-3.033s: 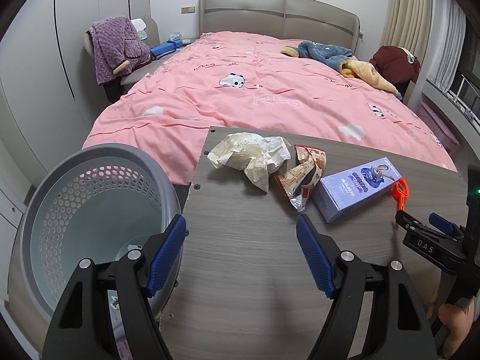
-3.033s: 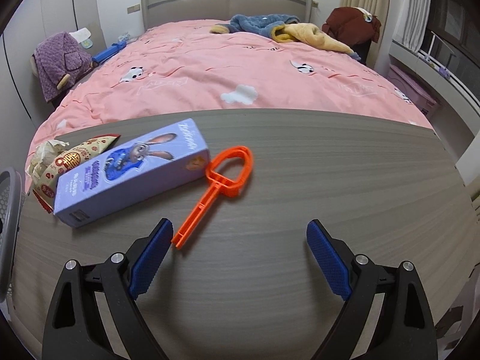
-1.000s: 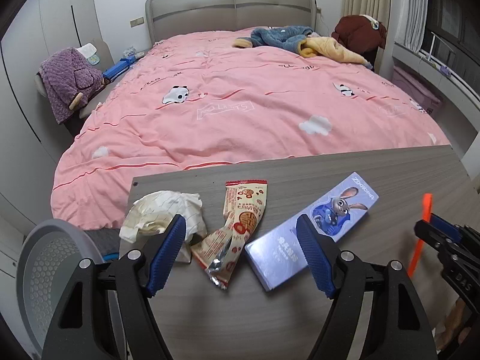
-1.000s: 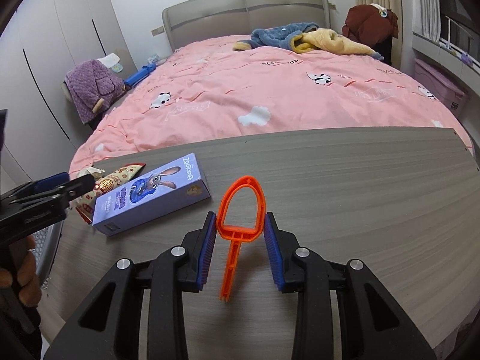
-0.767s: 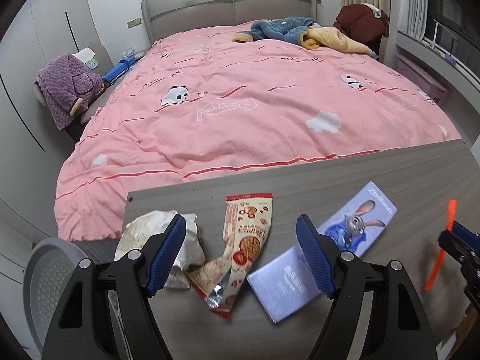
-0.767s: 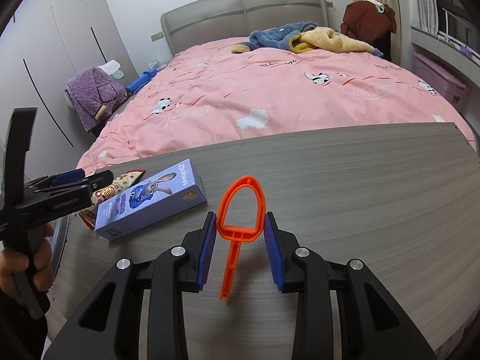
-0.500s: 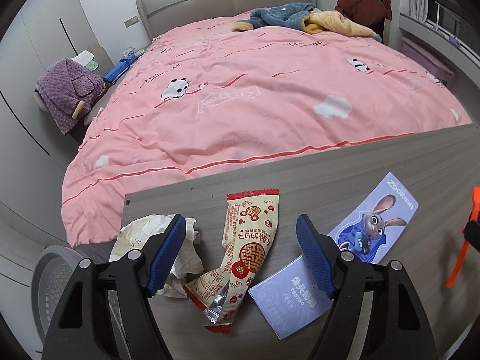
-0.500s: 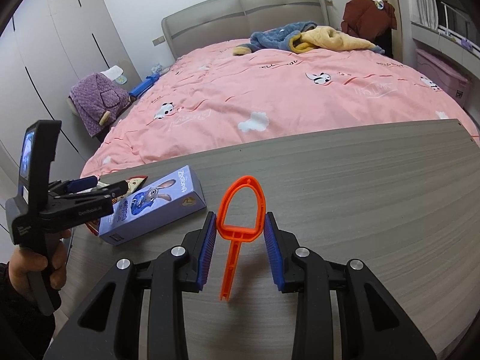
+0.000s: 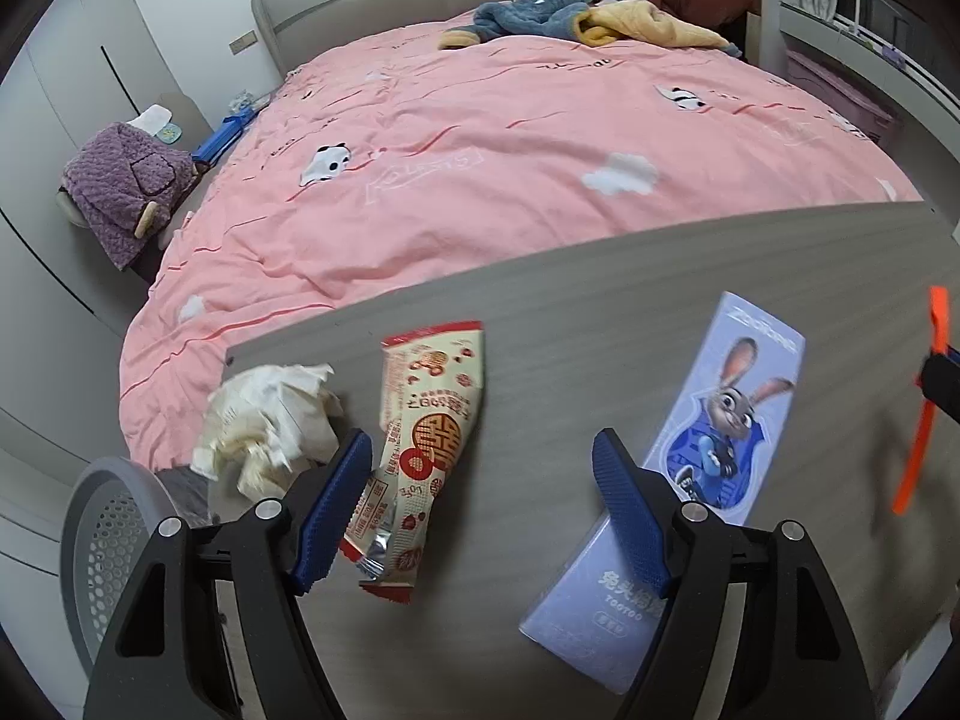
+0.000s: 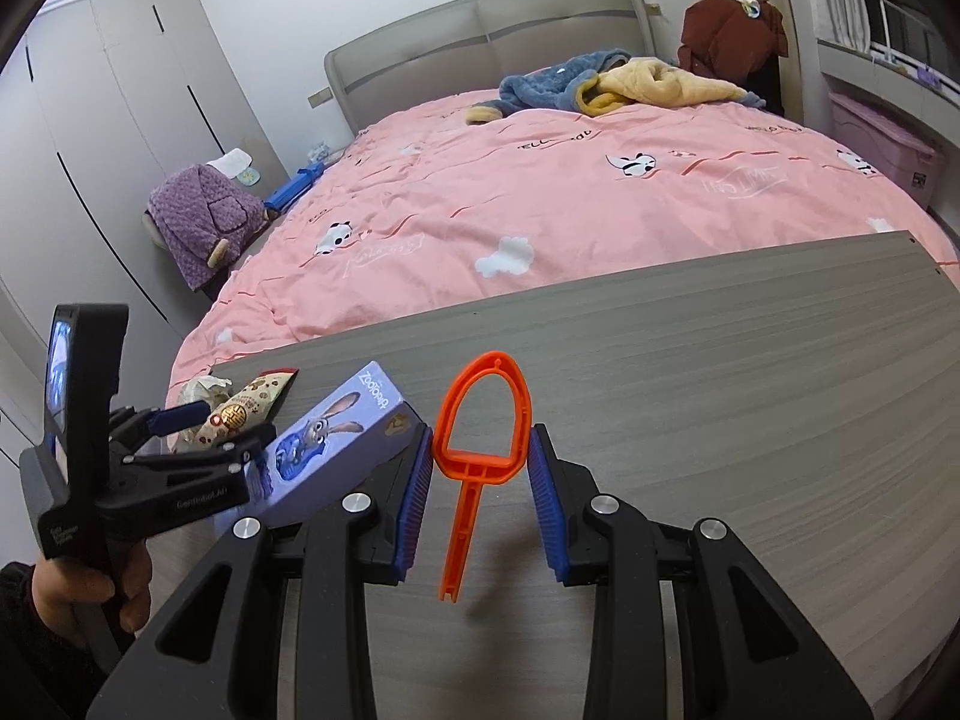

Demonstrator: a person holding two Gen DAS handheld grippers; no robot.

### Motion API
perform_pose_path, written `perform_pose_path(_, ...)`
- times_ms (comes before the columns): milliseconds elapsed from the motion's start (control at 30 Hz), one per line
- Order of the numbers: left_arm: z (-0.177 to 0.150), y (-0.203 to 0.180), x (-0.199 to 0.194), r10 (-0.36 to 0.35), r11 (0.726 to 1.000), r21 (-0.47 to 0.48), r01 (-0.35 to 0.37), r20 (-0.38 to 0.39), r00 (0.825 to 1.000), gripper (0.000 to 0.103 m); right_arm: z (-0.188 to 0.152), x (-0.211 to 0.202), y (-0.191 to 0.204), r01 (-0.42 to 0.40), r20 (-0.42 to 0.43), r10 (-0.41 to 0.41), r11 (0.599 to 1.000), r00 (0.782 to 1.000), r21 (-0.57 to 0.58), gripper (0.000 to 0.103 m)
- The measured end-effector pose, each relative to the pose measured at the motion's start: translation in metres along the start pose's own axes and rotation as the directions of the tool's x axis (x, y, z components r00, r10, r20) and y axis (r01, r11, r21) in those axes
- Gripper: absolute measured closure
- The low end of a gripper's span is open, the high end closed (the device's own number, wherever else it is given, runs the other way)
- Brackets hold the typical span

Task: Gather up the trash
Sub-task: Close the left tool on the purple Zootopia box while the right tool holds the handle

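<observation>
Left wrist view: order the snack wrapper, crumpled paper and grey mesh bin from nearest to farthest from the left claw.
1. Red-and-cream snack wrapper, just inside the open left claw's left finger.
2. Crumpled white paper, left, by the table edge.
3. Grey mesh bin, far left, off the table.

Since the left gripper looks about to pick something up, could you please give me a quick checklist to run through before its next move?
1. Left gripper open wide: ok.
2. Snack wrapper between its fingers: not ok; it lies by the left finger only.
3. Purple rabbit box clear of the right finger: cannot tell; they overlap in view.
4. Right gripper shut on the orange plastic handle, lifted off the table: ok.
5. Grey mesh bin near, at the table's left edge: ok.
6. Crumpled paper not yet collected: ok.
</observation>
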State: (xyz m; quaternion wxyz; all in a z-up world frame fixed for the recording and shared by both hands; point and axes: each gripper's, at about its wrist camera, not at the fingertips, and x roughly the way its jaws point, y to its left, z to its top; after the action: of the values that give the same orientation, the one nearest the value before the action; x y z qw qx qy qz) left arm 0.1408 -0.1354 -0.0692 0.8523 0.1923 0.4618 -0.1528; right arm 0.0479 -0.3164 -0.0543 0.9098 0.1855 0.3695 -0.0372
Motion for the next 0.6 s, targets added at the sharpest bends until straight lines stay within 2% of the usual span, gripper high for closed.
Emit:
perform_pose_path(67,-0.007,-0.009,-0.007,-0.028,1.0,0.006,0.028,-0.002,1.0,0.03,-0.001,-0.002,-0.003,0.002,0.001,-0.002,1.0,1.0,0.007,0.071)
perform_pose_path(267,-0.019,-0.017,-0.028,-0.045,0.999,-0.017,0.046,0.023,0.999,0.03,-0.003,-0.01,-0.008,0.0,0.014,0.0,1.0,1.0,0.019,0.071)
perform_pose_path(433,-0.017,-0.016,-0.057,-0.066,0.997,-0.025,0.068,0.082,0.994,0.03,-0.003,-0.018,-0.01,-0.007,0.033,0.007,1.0,0.999,0.019,0.071)
perform_pose_path(533,-0.015,-0.025,-0.064,-0.107,0.994,-0.004,0.108,0.092,0.99,0.03,-0.004,-0.021,-0.01,-0.012,0.042,0.011,1.0,0.999,0.022,0.071)
perform_pose_path(600,-0.014,-0.035,-0.06,-0.144,0.99,0.015,0.144,0.073,0.987,0.03,-0.004,-0.023,-0.011,-0.013,0.044,0.012,1.0,0.999,0.024,0.071)
